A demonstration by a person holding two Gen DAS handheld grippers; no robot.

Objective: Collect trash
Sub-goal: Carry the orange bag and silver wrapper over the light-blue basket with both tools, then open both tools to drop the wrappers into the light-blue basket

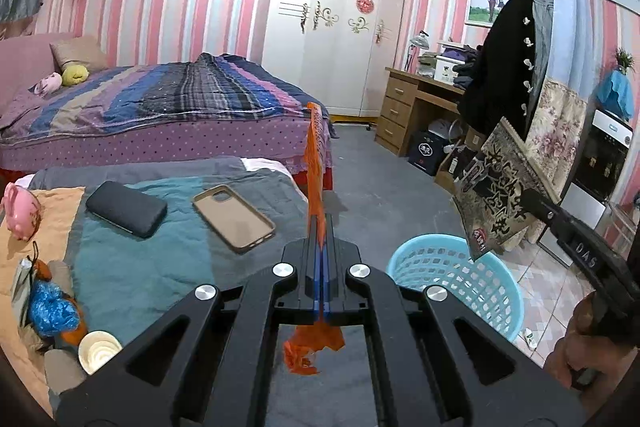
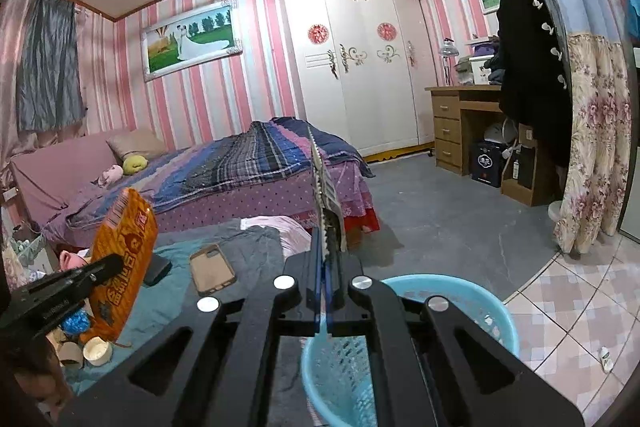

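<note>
A person holds a pair of black two-finger grippers over a cluttered bed in a pink-striped bedroom, each clamped on a piece of rubbish. The left gripper point(image 1: 321, 227), at the centre of its own camera's frame, has its jaws pressed together on a flat orange snack wrapper point(image 1: 314, 163), which stands edge-on above the fingertips while a crumpled end hangs below them. In the right-hand camera's view the same wrapper point(image 2: 122, 259) shows its printed face at lower left, gripped near its middle. The right gripper point(image 2: 330, 247) is likewise closed tight on a dark, glossy snack packet with bold lettering point(image 1: 494, 195), seen at the right of the left camera's frame, tilted, just above a light blue perforated plastic basket point(image 1: 492, 291). From the right camera the packet point(image 2: 326, 187) appears edge-on at centre, with the basket's rim point(image 2: 496, 315) below and to the right of the jaws. The basket stands on the floor beside the bed, at the lower right of both frames. On the teal and grey bedspread point(image 1: 132, 267) lie a black phone point(image 1: 126, 209) and an empty tan phone case point(image 1: 234, 219), side by side but apart. At lower left sit a crumpled blue plastic wad point(image 1: 52, 309) and a small white cup point(image 1: 99, 351).
</note>
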